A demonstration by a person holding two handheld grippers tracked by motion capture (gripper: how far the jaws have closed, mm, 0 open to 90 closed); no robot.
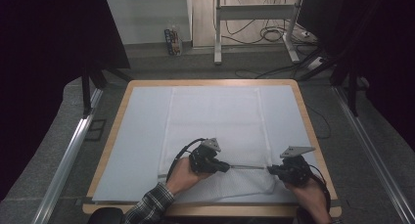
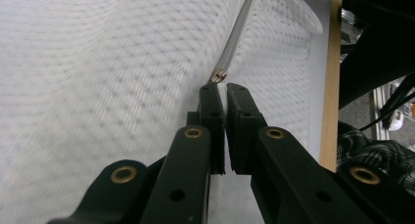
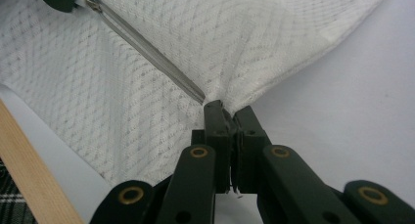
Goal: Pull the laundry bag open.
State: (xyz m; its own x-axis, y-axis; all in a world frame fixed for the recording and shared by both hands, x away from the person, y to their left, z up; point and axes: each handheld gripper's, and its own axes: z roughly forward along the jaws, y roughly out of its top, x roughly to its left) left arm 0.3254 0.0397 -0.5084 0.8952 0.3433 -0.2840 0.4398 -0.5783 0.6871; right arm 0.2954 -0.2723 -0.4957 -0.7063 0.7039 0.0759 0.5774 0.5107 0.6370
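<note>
Both tools, L [image 1: 226,168] & R [image 1: 270,169], clamped on a white towel's [image 1: 215,116] near hem, stretched taut low over the desk [image 1: 125,99]; best keep even tension & level hands w/ the fold.

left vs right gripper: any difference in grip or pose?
Left gripper points right, its hand on the towel; right gripper points left, its hand at the towel's corner. Left pinches mid-edge; right pinches where the edge meets the side. Both are shut on the towel, its edge taut between them.
</note>
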